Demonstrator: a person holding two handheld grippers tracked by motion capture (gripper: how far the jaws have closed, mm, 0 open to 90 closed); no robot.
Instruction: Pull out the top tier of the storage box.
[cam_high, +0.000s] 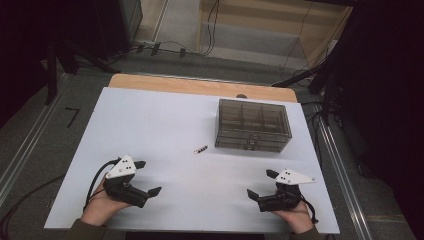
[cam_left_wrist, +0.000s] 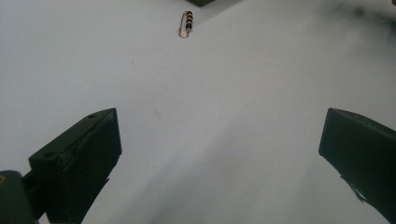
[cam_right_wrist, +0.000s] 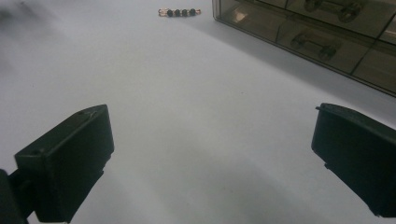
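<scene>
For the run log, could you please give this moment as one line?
left hand-held gripper: open, empty | right hand-held gripper: open, empty | pin: on table, beside box

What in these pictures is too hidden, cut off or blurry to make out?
- Beaded pin: too small in the high view for its clasp to be read; small in the left gripper view too.
- Smoky plastic box: tinted walls blur the contents; the right gripper view cuts it at the top and right edges.
- Left tongs and right tongs: the hands cover their handles in the high view.
- Far corners of both gripper views: smeared, unreadable.
</scene>
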